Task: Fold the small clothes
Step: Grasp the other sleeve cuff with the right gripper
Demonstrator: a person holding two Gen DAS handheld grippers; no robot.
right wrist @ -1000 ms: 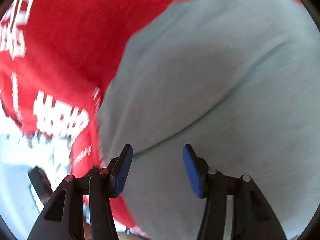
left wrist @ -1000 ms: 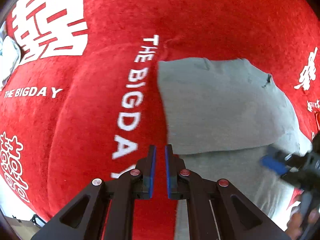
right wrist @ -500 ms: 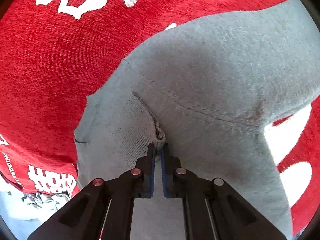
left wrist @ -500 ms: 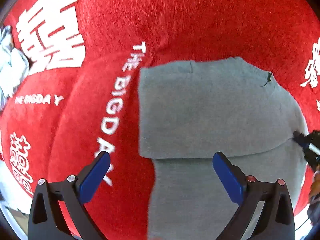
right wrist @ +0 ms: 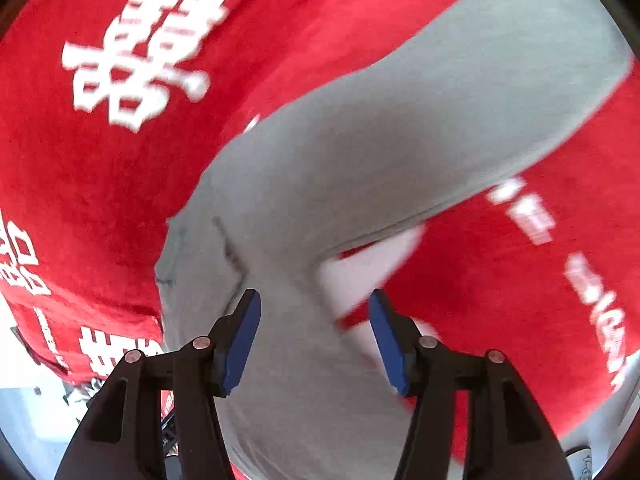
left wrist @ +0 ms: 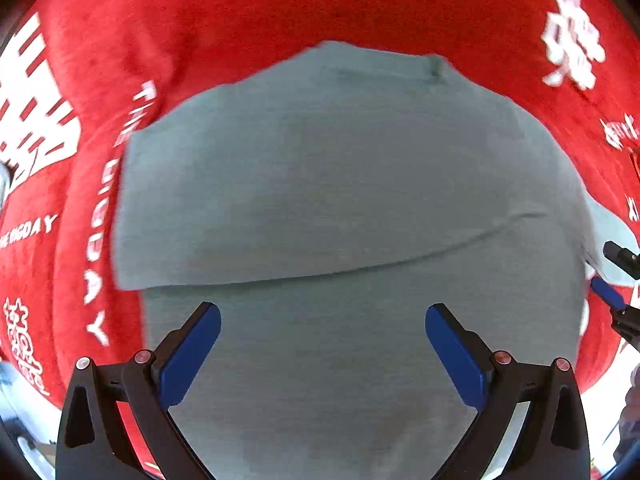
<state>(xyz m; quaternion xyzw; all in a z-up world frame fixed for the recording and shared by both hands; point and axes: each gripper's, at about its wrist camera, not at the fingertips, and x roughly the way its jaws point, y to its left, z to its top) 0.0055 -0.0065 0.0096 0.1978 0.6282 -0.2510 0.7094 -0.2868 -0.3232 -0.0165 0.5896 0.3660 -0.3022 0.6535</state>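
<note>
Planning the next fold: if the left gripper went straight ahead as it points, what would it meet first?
Probably the grey knit garment: the open left gripper points at its lower layer, just below the folded edge. Depth is unclear.

right claw (right wrist: 314, 336): pinched on grey garment (left wrist: 340, 184) → spread, released | left claw (left wrist: 322, 354): nearer garment

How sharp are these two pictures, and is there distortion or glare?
Left wrist view: strong fisheye bending; the grey garment and the red cloth lettering are slightly smeared; the left gripper is crisp. Right wrist view: heavier motion blur on garment and lettering; the right gripper is sharp. No glare.
</note>
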